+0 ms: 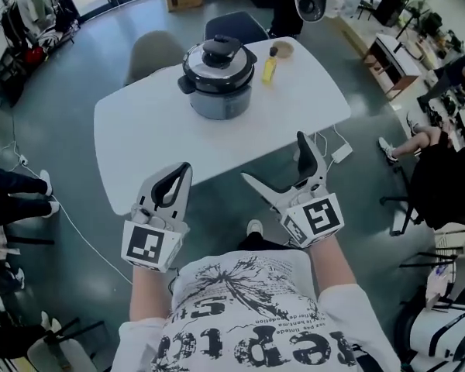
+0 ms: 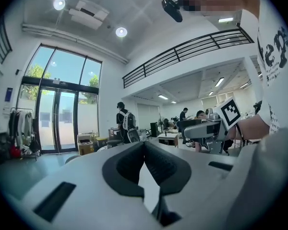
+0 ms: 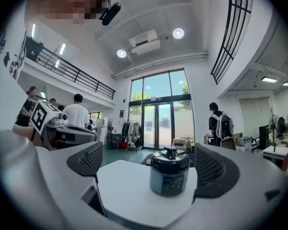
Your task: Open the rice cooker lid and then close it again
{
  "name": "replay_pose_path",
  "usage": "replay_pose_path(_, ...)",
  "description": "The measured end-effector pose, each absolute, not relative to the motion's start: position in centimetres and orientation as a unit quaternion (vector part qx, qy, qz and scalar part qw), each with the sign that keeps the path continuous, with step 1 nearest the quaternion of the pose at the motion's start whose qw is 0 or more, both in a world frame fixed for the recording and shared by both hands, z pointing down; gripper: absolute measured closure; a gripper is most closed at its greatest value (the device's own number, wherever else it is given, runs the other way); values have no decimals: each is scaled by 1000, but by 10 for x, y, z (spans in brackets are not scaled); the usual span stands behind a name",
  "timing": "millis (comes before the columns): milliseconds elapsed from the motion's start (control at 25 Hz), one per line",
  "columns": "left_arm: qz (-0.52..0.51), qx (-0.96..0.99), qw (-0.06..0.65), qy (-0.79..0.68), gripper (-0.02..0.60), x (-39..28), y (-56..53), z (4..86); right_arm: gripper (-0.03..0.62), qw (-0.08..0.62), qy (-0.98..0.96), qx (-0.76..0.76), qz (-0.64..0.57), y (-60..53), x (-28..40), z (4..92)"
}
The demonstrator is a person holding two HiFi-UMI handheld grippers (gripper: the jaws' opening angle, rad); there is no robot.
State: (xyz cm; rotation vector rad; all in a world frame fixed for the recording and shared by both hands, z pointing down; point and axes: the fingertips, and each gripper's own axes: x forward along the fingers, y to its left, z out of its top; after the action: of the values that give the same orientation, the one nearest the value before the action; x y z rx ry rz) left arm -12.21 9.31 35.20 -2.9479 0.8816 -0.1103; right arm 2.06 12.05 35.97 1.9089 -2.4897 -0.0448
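Head view: the rice cooker sits on the white counter with its lid down, and a yellow bottle stands just right of it. You hold the left tool and right tool well short of the cooker, on your side of it, touching nothing. Left gripper view: your left tool's jaws are pressed together with nothing in them. Right gripper view: your right tool's jaws are spread wide, the cooker framed between them but well beyond the tips.

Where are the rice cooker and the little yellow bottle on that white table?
rice cooker (image 1: 217,72), head view, front edge of its lid.
yellow bottle (image 1: 269,70), head view, middle of its body.
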Motion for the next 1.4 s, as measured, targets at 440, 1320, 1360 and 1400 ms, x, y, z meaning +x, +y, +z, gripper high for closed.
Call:
replay_pose_path(440, -41, -932, 31, 358, 569, 0, 21, 351, -1, 45, -832, 553, 15, 19, 156, 375)
replay_pose_path(1320, -40, -918, 34, 393, 569, -33, -228, 347, -1, 228, -868, 435, 68, -281, 88, 414)
replay_pose_path(1360, -39, -918, 34, 392, 568, -34, -235, 350, -1, 248, -867, 427, 66, -291, 84, 421)
replay_pose_path(1400, -38, -919, 36, 390, 569, -36, -243, 351, -1, 268, -866, 417, 64, -300, 80, 426)
